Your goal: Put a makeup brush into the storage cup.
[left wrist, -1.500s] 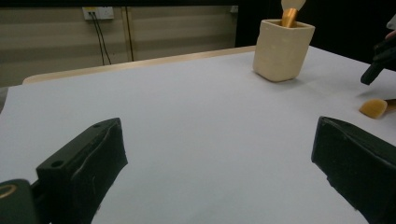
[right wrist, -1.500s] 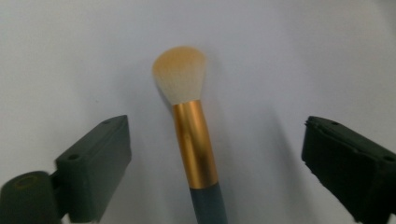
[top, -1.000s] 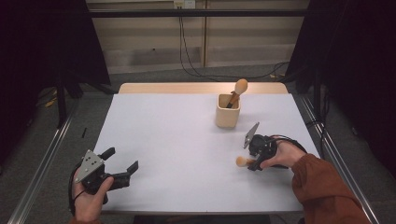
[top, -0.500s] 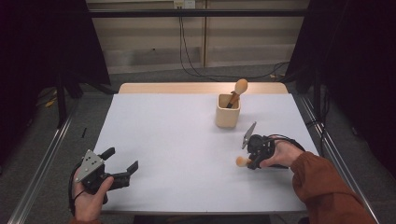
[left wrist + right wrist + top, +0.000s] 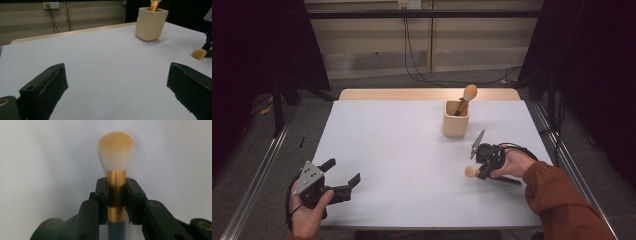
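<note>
- Two grippers show in the high view: the left gripper (image 5: 344, 176) with jaws apart on nothing, the right gripper (image 5: 479, 167) clamped on a makeup brush (image 5: 471, 172), near a beige cup (image 5: 455, 121).
- Left gripper view: bare white table (image 5: 100, 70) between the wide jaws; the cup stands well beyond.
- Right gripper view: the jaws have just closed, pads pressing the brush's gold ferrule, bristles beyond the fingertips.
</note>
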Available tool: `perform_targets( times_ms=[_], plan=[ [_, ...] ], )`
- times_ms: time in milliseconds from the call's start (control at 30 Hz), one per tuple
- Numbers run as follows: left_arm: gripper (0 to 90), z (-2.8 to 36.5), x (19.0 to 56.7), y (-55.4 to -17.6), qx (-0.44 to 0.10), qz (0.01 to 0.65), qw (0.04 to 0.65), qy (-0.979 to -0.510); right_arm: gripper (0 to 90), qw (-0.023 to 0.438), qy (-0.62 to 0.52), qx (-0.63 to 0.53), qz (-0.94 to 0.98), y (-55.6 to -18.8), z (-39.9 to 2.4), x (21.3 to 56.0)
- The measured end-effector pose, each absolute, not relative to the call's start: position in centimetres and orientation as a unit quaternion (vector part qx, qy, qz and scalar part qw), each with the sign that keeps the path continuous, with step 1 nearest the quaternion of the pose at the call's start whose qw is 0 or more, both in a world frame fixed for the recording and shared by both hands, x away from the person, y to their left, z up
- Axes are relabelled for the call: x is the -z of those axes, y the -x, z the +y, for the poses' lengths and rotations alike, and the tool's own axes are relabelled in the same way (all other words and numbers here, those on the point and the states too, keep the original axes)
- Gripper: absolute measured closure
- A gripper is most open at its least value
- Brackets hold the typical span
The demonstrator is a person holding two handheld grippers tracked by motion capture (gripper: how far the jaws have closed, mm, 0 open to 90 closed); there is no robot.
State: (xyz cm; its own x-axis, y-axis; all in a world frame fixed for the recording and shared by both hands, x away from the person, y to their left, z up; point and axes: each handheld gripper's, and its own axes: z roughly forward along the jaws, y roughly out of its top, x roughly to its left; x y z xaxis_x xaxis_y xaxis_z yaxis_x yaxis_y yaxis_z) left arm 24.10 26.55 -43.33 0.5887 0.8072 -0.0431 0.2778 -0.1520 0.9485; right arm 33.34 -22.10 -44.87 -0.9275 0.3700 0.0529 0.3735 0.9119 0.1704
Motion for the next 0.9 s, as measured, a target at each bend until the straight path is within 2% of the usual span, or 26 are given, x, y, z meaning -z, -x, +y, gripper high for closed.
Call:
perform_targets(
  times_ms=[200,467,900],
  plan=[
    [2.8,26.6,43.4,-24.2,-0.245,0.380,0.532,-0.716,74.8,-0.003,0.196,0.102,-0.975,-33.0,-22.4,44.9],
    [2.8,26.6,43.4,-24.1,-0.248,0.380,0.533,-0.714,74.8,0.004,0.211,0.113,-0.971,-33.1,-22.7,44.8],
    [2.8,26.6,43.2,-23.9,-0.255,0.380,0.533,-0.712,74.8,-0.053,0.267,0.160,-0.949,-32.4,-24.1,42.9]
  ],
)
